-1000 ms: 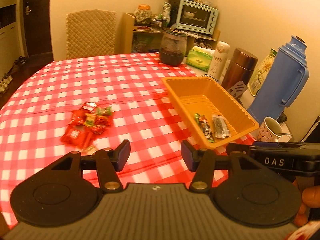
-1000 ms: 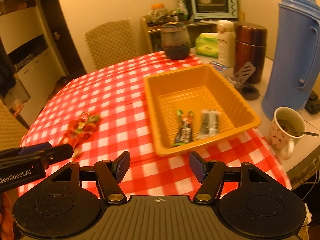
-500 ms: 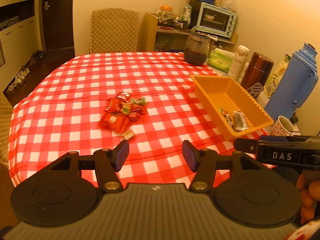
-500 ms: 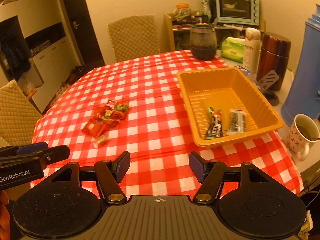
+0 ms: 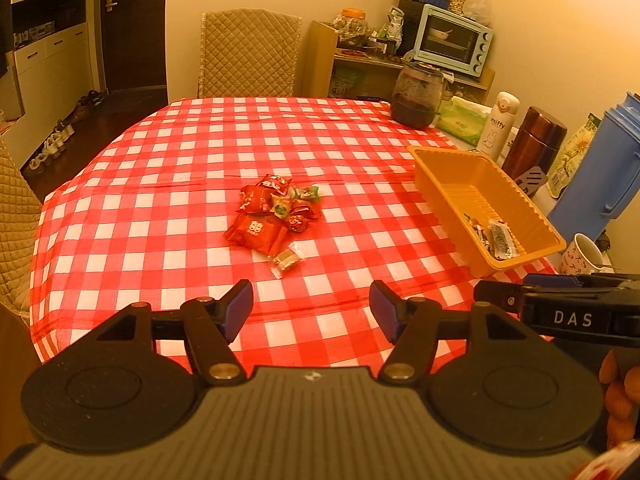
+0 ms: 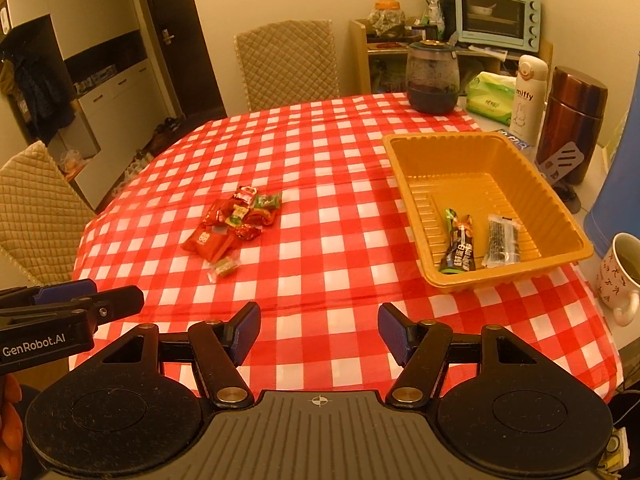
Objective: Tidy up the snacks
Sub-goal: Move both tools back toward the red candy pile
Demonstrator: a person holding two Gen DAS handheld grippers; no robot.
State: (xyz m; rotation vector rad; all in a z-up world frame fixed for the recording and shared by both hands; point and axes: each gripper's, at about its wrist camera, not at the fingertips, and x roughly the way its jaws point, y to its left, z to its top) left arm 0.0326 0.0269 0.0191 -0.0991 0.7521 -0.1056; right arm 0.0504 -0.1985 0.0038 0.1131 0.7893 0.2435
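A heap of red and green wrapped snacks (image 5: 272, 216) (image 6: 232, 226) lies mid-table on the red checked cloth, with one small clear-wrapped sweet (image 5: 286, 260) at its near edge. The orange tray (image 5: 516, 208) (image 6: 400, 160) to the right holds a dark snack bar (image 6: 458, 248) and a clear-wrapped bar (image 6: 502, 242). My left gripper (image 5: 311, 310) hovers over the table's near edge, short of the heap, jaws opening with nothing between them. My right gripper (image 6: 319, 334) stands open and empty near the front edge, left of the tray's near corner.
Along the right side stand a blue thermos jug (image 5: 600, 176), a patterned mug (image 6: 620, 276), a brown flask (image 6: 572, 120), a white bottle (image 6: 528, 96), a tissue pack and a dark glass jar (image 6: 432, 76). Padded chairs (image 5: 248, 52) stand at the far and left sides.
Both grippers drew back from the table, so the tray and heap look farther away and more cloth shows. The left jaws have spread wider; the right jaws are unchanged.
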